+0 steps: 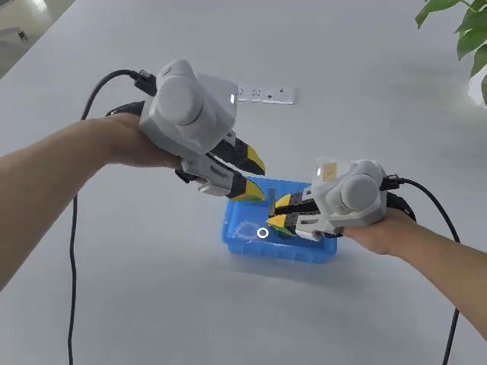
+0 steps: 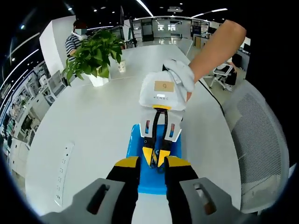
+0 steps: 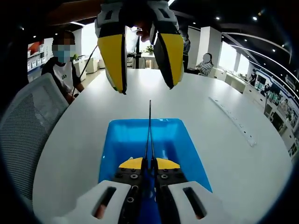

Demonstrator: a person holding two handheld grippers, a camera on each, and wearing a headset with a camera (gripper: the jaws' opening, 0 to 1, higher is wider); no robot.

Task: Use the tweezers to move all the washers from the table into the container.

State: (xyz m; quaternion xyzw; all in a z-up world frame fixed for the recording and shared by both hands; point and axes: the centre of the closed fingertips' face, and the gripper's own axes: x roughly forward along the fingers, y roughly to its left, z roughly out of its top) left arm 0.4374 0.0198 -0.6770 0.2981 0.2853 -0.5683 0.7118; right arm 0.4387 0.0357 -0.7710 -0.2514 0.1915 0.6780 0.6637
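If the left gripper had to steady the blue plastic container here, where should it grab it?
Probably the thin upright left wall of the blue plastic container, from above, with the jaws astride the wall. The right gripper, shut on the thin metal tweezers, crowds the other side. The open left gripper hangs nearest that left side.

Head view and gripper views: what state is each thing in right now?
left gripper: open, holding nothing.
right gripper: shut on the tweezers.
tweezers: clamped, reaching out over the container.
container: open-topped, resting on the table.
washer: lying inside the container.
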